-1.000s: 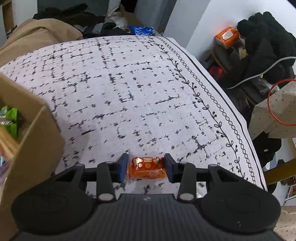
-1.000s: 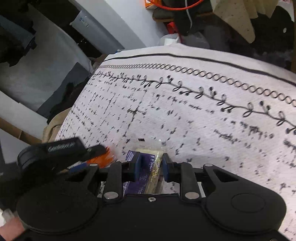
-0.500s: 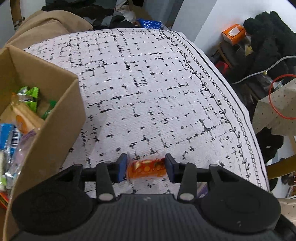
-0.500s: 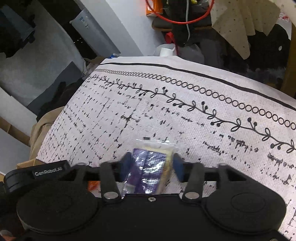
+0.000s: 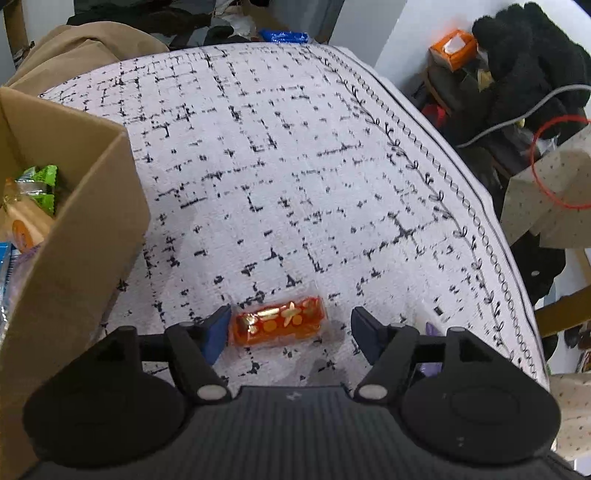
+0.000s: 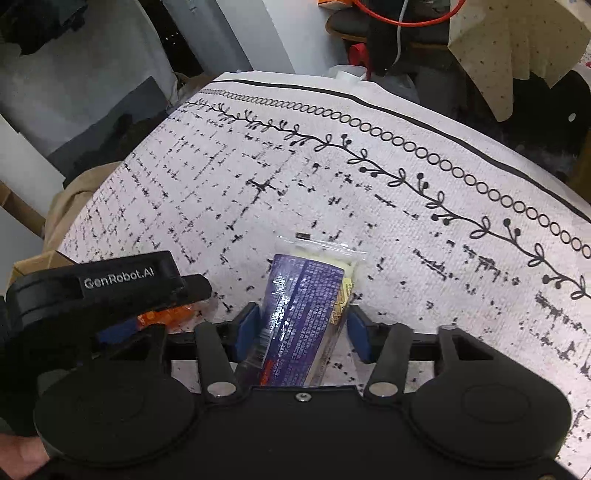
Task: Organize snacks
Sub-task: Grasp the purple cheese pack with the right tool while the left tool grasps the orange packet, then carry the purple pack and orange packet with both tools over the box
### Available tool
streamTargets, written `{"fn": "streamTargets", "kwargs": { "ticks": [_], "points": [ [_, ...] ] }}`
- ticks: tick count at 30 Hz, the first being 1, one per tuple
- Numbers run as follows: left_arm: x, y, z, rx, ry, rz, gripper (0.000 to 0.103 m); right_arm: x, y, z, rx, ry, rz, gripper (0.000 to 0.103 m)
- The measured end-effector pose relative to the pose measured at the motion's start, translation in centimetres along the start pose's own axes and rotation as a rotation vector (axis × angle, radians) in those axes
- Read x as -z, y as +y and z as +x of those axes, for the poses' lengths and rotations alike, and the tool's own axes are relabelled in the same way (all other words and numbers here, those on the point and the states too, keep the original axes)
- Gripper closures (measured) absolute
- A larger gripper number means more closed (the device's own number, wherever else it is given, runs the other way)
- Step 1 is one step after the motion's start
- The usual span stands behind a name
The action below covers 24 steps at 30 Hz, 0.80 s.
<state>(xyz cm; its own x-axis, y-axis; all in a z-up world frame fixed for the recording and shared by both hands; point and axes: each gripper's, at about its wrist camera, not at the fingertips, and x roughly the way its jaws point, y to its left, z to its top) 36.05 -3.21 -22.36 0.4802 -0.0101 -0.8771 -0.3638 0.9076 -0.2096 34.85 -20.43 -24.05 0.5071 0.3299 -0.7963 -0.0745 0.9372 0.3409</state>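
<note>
The left gripper (image 5: 290, 328) is open: its blue-padded fingers stand wide apart, and the orange foil-wrapped snack with gold flower print (image 5: 277, 325) lies on the desk between them, touching or nearly touching the left pad and apart from the right pad. The right gripper (image 6: 301, 332) is also open, with its blue pads spread on either side of the purple-printed clear plastic snack packet with pale yellow contents (image 6: 303, 310); the packet lies lengthwise between the fingers, and whether either pad touches it cannot be told. In the right wrist view, the left gripper's black body (image 6: 110, 284) sits just to the left, with the orange snack partly visible beneath it. Both snacks rest on the white desk cloth with black dash pattern and a leaf-and-ring border (image 5: 295, 166). At the left edge of the desk stands the open brown cardboard box (image 5: 85, 236), holding green-wrapped and other snack packets (image 5: 38, 186). Beyond the far edge lie a tan garment (image 5: 85, 55) and a blue packet (image 5: 284, 36). To the far right are an orange tissue box (image 5: 453, 48) and black fleece clothing (image 5: 532, 51).
</note>
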Motion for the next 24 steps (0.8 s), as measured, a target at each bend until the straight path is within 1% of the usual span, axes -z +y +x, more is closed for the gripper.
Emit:
{"fn": "streamTargets", "kwargs": {
  "ticks": [4, 7, 8, 10, 13, 14, 17, 24],
  "points": [
    [0.1, -0.2, 0.3, -0.011, 0.002, -0.001, 0.034, 0.1, 0.1, 0.0, 0.018, 0.004, -0.024, 0.055],
    [0.3, -0.8, 0.5, -0.036, 0.002, 0.036, 0.034, 0.1, 0.3, 0.1, 0.025, 0.008, -0.035, 0.055],
    [0.4, -0.9, 0.5, -0.051, 0.000, 0.046, 0.039, 0.0, 0.3, 0.1, 0.026, 0.008, -0.039, 0.056],
    [0.5, -1.0, 0.4, -0.070, -0.003, 0.053, 0.045, 0.0, 0.5, 0.0, 0.020, 0.004, -0.048, 0.062],
    [0.3, -0.7, 0.1, -0.069, -0.005, 0.048, 0.051, 0.0, 0.7, -0.3, 0.017, -0.004, -0.057, 0.064],
    [0.3, -0.6, -0.1, -0.066, -0.004, 0.046, 0.052, 0.0, 0.8, -0.4, 0.014, -0.007, -0.059, 0.065],
    [0.1, -0.6, -0.7, -0.056, -0.011, 0.040, 0.053, -0.2, 0.8, -0.8, -0.009, -0.017, -0.055, 0.066],
    [0.0, -1.0, -3.6, -0.045, -0.072, 0.036, 0.053, -0.9, 1.3, -2.2, -0.063, -0.060, -0.044, 0.067]
  ]
}}
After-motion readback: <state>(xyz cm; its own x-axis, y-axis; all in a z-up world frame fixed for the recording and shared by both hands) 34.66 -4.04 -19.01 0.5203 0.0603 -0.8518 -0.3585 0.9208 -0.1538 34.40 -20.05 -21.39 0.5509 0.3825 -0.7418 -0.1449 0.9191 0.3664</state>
